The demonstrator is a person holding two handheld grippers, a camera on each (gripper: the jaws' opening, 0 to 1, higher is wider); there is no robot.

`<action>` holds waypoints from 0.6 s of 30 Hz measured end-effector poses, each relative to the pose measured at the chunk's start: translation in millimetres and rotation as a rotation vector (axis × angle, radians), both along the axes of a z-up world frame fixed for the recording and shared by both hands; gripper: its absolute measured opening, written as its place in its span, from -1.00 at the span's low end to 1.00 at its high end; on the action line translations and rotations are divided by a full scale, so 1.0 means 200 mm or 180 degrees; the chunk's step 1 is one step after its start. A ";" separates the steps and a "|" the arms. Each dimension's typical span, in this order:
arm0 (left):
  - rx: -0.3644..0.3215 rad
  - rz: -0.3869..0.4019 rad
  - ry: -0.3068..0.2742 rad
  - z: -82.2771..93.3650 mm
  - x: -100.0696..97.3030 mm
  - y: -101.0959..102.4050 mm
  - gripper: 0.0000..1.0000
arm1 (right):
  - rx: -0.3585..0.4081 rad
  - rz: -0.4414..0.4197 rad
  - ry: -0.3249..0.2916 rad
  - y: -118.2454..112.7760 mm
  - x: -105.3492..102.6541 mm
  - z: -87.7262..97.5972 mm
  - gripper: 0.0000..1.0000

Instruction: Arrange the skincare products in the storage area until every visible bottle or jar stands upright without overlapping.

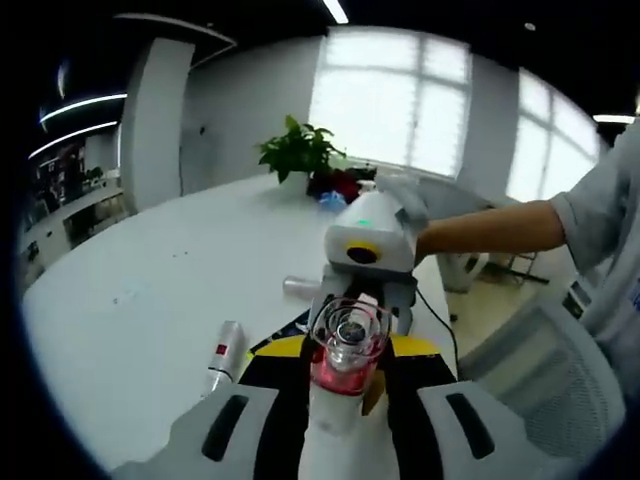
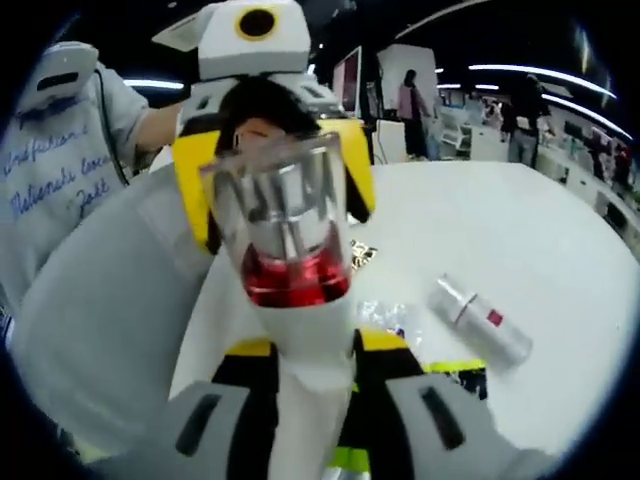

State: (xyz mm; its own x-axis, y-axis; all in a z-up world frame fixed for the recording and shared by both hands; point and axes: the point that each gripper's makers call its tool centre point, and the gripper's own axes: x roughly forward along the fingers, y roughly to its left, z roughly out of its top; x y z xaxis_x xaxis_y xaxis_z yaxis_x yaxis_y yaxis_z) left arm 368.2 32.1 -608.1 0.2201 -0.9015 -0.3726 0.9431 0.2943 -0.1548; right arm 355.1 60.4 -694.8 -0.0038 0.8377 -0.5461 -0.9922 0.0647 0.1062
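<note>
Here, above a white round desk in a bright open-plan office, two hand-held tools meet over one object: a white bottle with a red band and a clear faceted cap. In the left gripper view, the left tool has its grey jaws set either side of the bottle's white body, which rises between them with the cap pointing away from the camera; whether the jaws actually press on it cannot be told. Just beyond the cap, the right tool, white and grey with a yellow ring, faces back, held by a person's bare forearm in a pale short sleeve.

In the right gripper view, the same bottle stands up between the right tool's own jaws, again with the grip itself unclear, and the left tool's yellow-and-white head sits behind the cap.

A slim silver tube with a red mark lies on its side on the desk, apart from the tools. A green potted plant stands at the far edge, before tall windows.
</note>
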 end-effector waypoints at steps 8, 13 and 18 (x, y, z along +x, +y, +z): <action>-0.0242 -0.0134 0.0043 -0.01 0.00 -0.02 -0.45 | 0.0100 -0.0499 0.0060 -0.07 -0.06 0.08 -0.24; -0.0138 -0.0199 -0.0047 -0.09 -0.01 -0.03 -0.40 | 0.0179 -0.0981 0.0090 -0.19 -0.07 0.17 -0.28; -0.0183 -0.0282 -0.0053 -0.13 -0.04 -0.03 -0.32 | 0.0290 -0.1574 0.0211 -0.24 -0.10 0.29 -0.27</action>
State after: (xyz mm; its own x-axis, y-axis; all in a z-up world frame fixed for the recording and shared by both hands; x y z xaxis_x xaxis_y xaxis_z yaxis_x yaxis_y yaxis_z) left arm 360.4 25.4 -635.0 0.1444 -0.9375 -0.3166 0.9676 0.2007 -0.1531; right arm 335.2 12.1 -637.6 0.3732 0.7922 -0.4828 -0.8362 0.5127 0.1949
